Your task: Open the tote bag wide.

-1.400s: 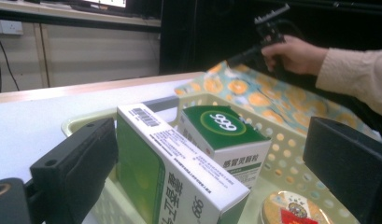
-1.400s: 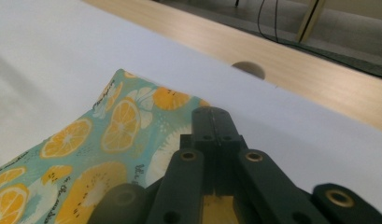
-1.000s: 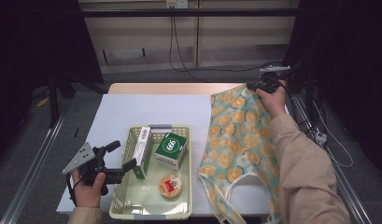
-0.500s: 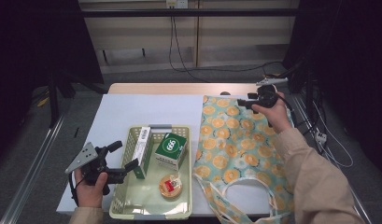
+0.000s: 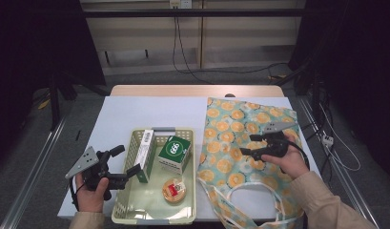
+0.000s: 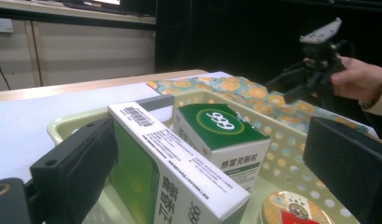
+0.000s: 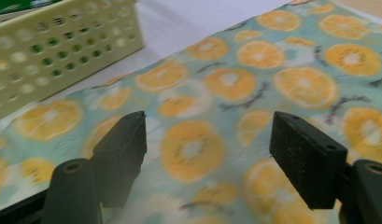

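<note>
Now the left tongs [image 5: 128, 174] sit spread at the left rim of the basket [image 5: 123, 212], their jaws on either side of the tall green-and-white box [image 5: 145, 148] that stands on its narrow edge along the basket's left wall; one jaw looks close to the box face, but I cannot tell whether it touches. That box runs its long side away from the person, so the jaws already face it across its thin width. Beside it lie a squat green box [image 5: 174, 152] and a small round tin [image 5: 173, 190]. The right tongs [image 5: 251, 145] hover spread over the orange-print bag [image 5: 233, 129], which lies flat on the table [image 5: 135, 112] just right of the basket. By my reading the left hand is nearer the tall box and only needs to close
</note>
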`<state>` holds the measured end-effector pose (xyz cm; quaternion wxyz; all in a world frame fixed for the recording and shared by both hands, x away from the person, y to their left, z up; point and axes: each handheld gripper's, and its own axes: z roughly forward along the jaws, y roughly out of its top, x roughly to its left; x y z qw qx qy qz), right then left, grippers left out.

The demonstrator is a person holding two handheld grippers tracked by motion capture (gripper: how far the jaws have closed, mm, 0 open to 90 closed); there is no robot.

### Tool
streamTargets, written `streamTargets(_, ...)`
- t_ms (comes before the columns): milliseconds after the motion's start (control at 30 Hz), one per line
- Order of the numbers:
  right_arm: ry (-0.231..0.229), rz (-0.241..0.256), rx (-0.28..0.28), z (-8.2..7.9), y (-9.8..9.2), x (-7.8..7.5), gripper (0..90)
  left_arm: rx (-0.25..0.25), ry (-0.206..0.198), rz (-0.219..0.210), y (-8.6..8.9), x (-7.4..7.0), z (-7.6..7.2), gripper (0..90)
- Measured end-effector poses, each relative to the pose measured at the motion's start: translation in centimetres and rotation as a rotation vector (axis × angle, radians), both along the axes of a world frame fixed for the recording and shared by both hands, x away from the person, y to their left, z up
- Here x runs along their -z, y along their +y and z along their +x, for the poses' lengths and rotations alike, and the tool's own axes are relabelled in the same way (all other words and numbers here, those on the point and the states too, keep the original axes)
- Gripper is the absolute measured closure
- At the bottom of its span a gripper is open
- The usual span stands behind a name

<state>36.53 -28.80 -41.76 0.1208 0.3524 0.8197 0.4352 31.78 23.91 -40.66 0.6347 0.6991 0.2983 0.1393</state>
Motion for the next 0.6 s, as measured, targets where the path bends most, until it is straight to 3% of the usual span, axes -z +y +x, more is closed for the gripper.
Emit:
streamTargets(333, 0.018, -0.045, -0.092, -5.0, 1.3, 1.8, 22.6, 0.015, -0.010, 0.014, -0.5, -0.2, -0.2, 3.0)
streamTargets(433, 0.008, -0.087, -0.121, -6.0, 1.5, 2.3, 21.1, 0.013, -0.010, 0.009, -0.5, -0.2, -0.3, 3.0)
streamTargets(533, 0.011, -0.129, -0.137, -6.5, 1.6, 3.1, 24.6, 0.015, -0.010, 0.013, -0.5, -0.2, -0.3, 3.0)
streamTargets(600, 0.004, -0.161, -0.156, -6.6, 1.8, 3.5, 36.1, 0.015, -0.009, 0.016, -0.5, -0.1, -0.2, 3.0)
